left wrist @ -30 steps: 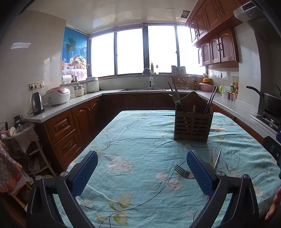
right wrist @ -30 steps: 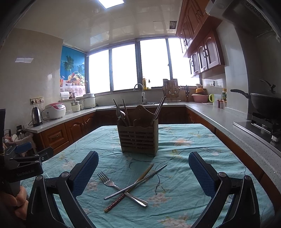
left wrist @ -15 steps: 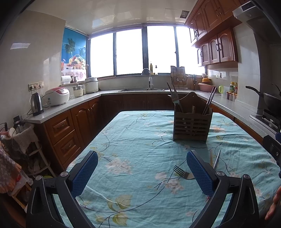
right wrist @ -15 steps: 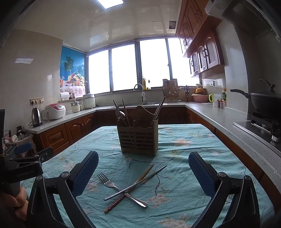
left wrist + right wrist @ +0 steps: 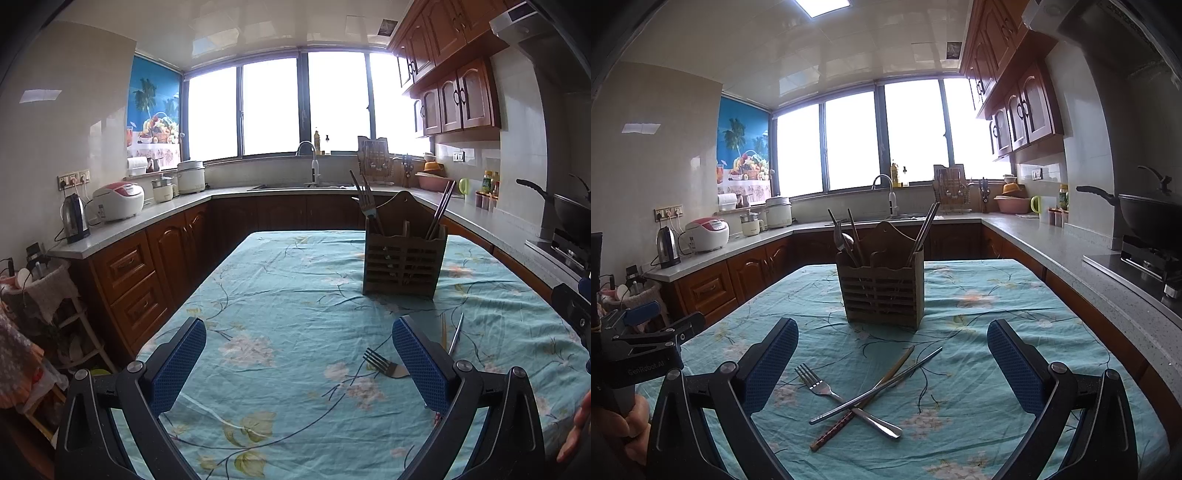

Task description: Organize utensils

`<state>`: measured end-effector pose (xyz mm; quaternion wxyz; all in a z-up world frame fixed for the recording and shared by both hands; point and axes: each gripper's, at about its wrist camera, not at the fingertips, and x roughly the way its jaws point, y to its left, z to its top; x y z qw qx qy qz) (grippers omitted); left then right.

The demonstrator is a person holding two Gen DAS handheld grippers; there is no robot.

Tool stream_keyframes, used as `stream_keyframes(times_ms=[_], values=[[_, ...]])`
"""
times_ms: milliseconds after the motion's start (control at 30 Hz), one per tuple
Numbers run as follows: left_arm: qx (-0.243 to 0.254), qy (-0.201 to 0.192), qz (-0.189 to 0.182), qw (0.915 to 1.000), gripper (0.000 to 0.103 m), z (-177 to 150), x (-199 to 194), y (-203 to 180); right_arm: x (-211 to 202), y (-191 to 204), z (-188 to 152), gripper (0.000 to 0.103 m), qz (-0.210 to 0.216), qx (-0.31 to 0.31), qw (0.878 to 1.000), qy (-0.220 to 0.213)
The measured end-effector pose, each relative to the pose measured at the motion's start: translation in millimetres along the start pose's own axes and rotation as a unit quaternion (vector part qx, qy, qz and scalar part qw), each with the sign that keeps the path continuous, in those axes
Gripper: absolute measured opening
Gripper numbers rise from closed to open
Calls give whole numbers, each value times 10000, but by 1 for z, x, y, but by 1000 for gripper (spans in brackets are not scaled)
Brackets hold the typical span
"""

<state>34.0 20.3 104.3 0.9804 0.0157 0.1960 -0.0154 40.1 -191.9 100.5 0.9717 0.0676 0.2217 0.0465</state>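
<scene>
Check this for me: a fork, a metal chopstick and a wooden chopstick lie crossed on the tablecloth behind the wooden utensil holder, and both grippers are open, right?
Not quite. The fork, metal chopstick and wooden chopstick lie crossed in front of the wooden utensil holder, on the camera's side, not behind it; the right wrist view shows this. The rest holds: left gripper and right gripper are open.

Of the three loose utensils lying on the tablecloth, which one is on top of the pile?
The metal chopstick: its silver shaft runs unbroken across both the fork and the wooden chopstick, which lie crossed beneath it.
</scene>
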Motion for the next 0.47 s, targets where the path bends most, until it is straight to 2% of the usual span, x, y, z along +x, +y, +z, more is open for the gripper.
stream_keyframes(times_ms=[467], values=[[-34,135,-70,9999,102,4,14,-5,19,-4,2,103,-6,57,9998,208]])
